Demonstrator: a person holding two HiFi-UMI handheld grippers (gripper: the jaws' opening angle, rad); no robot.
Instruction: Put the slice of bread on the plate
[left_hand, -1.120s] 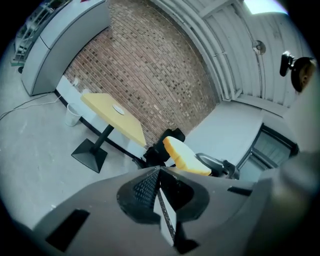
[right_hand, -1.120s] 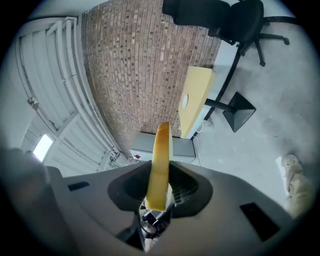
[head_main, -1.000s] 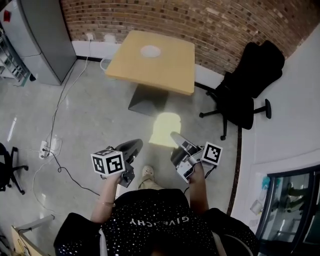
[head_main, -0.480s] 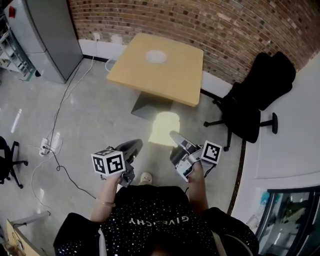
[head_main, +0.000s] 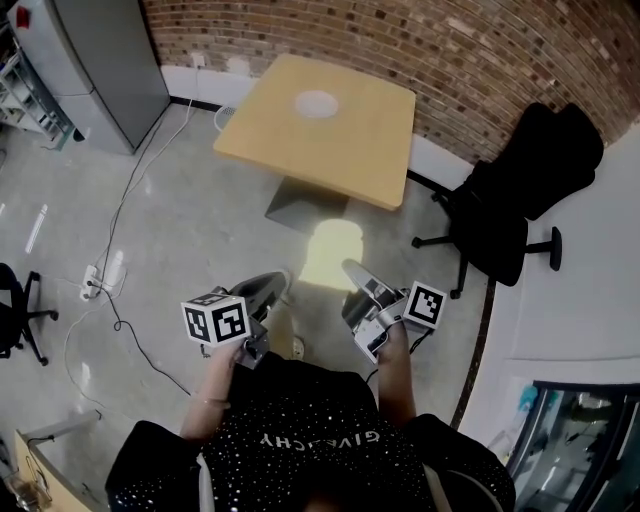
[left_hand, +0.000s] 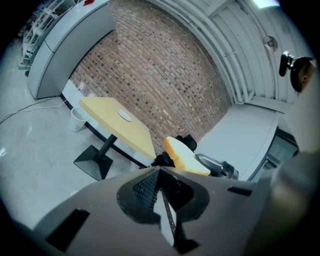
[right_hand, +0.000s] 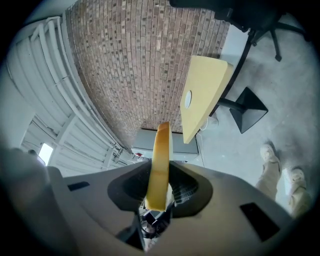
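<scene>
A slice of bread (head_main: 330, 254) stands on edge between the jaws of my right gripper (head_main: 352, 272), which is shut on it. In the right gripper view the bread slice (right_hand: 159, 165) rises from the pads with its crust facing the camera. My left gripper (head_main: 272, 288) is shut and holds nothing; in the left gripper view, the gripper (left_hand: 159, 172) has its pads together. A white plate (head_main: 316, 103) lies on a square wooden table (head_main: 360, 150) well ahead of both grippers. I stand on the floor, short of the table. The plate (right_hand: 187, 99) and the table (right_hand: 202, 95) also show in the right gripper view.
A black office chair (head_main: 510, 200) stands right of the table by the brick wall (head_main: 480, 50). A grey cabinet (head_main: 95, 60) is at the far left. Cables and a power strip (head_main: 92, 285) lie on the floor at left. A white bin (left_hand: 77, 120) sits beside the table.
The person has stepped toward the table, one leg swinging forward. Both grippers moved along with the body, the bread still gripped in the right one.
</scene>
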